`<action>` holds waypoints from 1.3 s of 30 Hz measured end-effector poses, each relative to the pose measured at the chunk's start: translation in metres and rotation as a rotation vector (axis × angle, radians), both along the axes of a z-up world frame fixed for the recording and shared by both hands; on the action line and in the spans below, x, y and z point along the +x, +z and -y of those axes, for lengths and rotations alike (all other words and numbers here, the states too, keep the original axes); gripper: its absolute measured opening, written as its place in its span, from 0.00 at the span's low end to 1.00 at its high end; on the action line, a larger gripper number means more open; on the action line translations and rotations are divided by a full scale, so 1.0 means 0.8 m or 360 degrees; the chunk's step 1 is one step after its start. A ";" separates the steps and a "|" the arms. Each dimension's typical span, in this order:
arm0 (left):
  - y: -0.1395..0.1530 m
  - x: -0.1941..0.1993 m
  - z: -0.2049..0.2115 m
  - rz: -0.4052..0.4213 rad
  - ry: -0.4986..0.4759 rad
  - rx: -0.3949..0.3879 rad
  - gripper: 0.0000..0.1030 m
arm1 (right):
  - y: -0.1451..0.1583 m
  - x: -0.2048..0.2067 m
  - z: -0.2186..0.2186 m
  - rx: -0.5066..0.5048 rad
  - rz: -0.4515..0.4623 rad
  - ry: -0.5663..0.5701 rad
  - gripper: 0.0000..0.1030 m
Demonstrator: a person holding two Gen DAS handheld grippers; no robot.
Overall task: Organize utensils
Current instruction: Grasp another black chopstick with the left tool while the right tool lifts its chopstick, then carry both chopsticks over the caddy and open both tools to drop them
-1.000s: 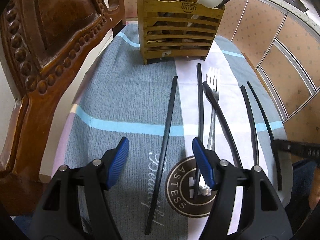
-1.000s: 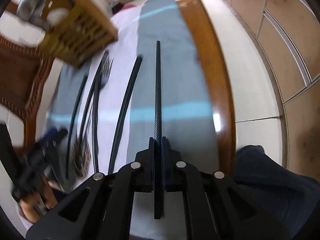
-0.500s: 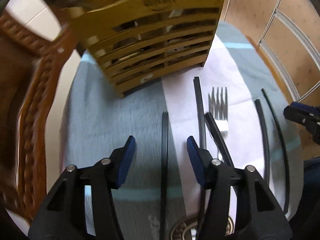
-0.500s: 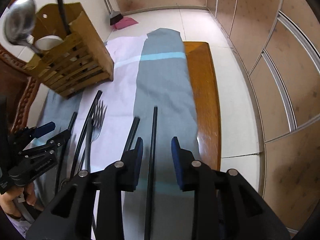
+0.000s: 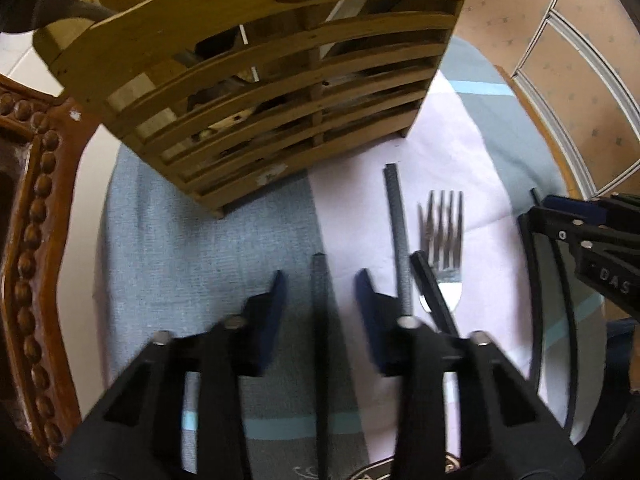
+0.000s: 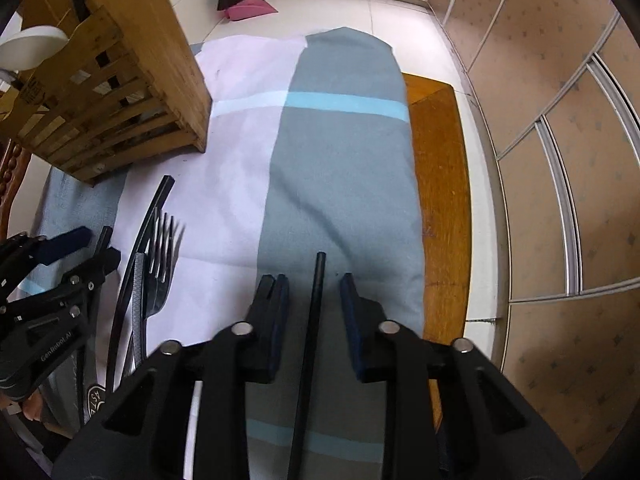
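Note:
My left gripper (image 5: pixel 320 284) points down at the cloth with a black chopstick (image 5: pixel 320 320) lying between its blue pads. The jaws are closing, and a gap shows on both sides of the stick. In the right wrist view my right gripper (image 6: pixel 314 284) straddles another black chopstick (image 6: pixel 314 312); its jaws are closing too, pads clear of the stick. A steel fork (image 5: pixel 442 236) and two more chopsticks (image 5: pixel 398 240) lie between the grippers. The slatted wooden utensil holder (image 5: pixel 256 92) stands just beyond the left gripper.
A carved wooden chair (image 5: pixel 32 240) stands at the left. The grey, pink and blue cloth (image 6: pixel 340 160) covers the table, whose bare wooden edge (image 6: pixel 440 200) shows on the right. A white spoon (image 6: pixel 28 48) sits in the holder (image 6: pixel 120 92). Tiled floor lies beyond.
Both grippers have slid forward along their chopsticks toward the holder. The left jaws have narrowed around their stick. The right gripper, shut on its chopstick earlier, has let go of it.

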State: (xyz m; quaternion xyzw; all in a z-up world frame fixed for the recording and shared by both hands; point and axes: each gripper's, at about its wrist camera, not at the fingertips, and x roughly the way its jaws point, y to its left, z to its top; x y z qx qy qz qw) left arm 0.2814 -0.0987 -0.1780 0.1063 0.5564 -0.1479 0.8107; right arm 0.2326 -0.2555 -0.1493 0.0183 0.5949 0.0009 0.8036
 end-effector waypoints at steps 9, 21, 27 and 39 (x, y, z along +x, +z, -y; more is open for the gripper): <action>0.035 -0.024 -0.012 0.0115 0.0053 -0.0068 0.06 | 0.027 -0.013 -0.001 0.0068 0.0089 0.0033 0.06; 0.180 -0.105 -0.047 0.0592 0.0145 -0.0160 0.06 | 0.189 -0.101 -0.011 0.0155 0.0559 0.0082 0.05; 0.215 -0.136 -0.070 0.0715 0.0170 -0.0221 0.06 | 0.230 -0.124 -0.018 0.0170 0.0686 0.0118 0.05; 0.274 -0.173 -0.087 0.0908 0.0229 -0.0283 0.06 | 0.286 -0.150 -0.030 0.0197 0.0885 0.0153 0.05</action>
